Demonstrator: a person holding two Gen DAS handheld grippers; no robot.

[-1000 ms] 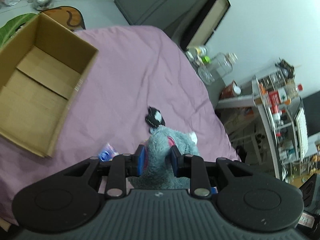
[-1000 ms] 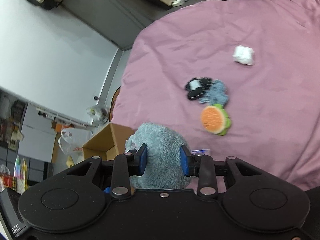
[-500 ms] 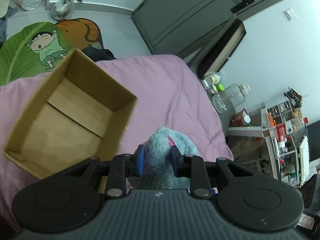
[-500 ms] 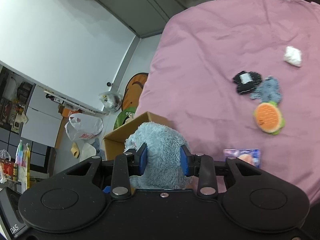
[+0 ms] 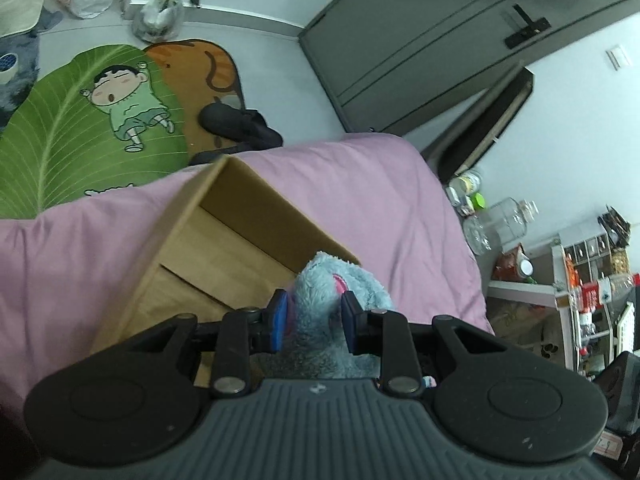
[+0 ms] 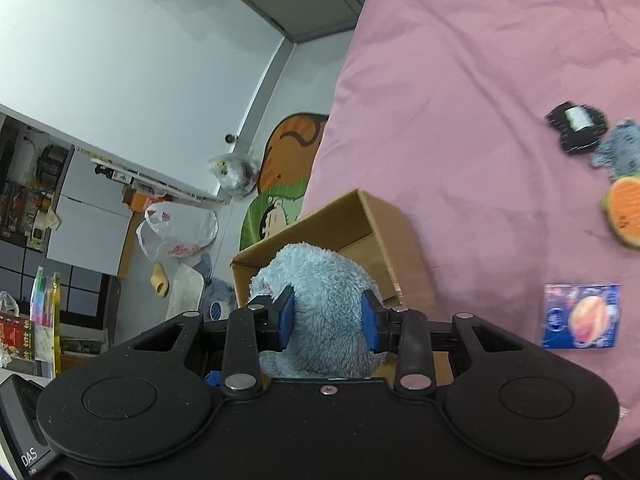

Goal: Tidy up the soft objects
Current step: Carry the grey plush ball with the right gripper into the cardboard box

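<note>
Your blue plush toy (image 5: pixel 344 292) hangs over the near edge of the cardboard box (image 5: pixel 224 240) on the pink bedspread (image 5: pixel 360 200), pinched by both the left claw (image 5: pixel 314 318) and right claw (image 6: pixel 328 318). Let go unevenly and it could catch the rim and tumble outside.

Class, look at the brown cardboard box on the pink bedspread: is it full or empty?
Empty as far as shown: the brown cardboard box shows only bare floor flaps; its near end hides behind the fluffy blue plush toy.

"DAS" in white letters on a black device (image 6: pixel 30 462) at the lower left corner, right wrist view
</note>
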